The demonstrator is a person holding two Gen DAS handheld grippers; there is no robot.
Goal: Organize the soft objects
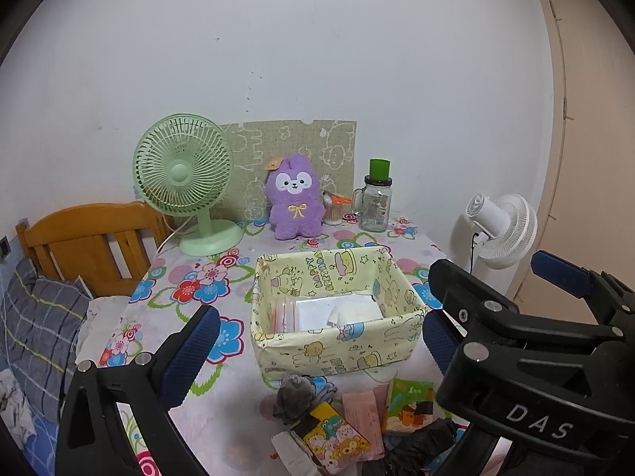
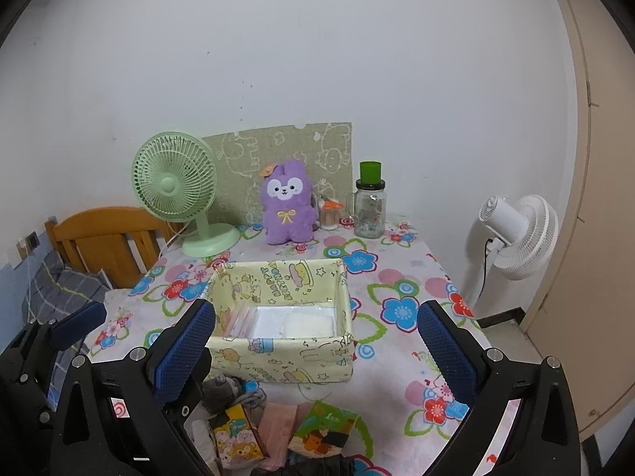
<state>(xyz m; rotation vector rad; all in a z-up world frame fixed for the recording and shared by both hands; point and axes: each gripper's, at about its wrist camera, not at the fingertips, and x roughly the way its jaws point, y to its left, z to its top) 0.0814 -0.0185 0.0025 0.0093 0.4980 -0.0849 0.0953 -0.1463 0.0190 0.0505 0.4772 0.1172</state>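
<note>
Basket (image 2: 278,361) long axis runs left-right, opening up.

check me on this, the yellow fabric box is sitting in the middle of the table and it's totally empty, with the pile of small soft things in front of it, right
Not quite: the yellow fabric box is not empty. The left wrist view shows a clear zip bag and white folded pieces lying flat on its bottom. The rest holds: it sits mid-table, with the pile of small soft things in front.
</note>
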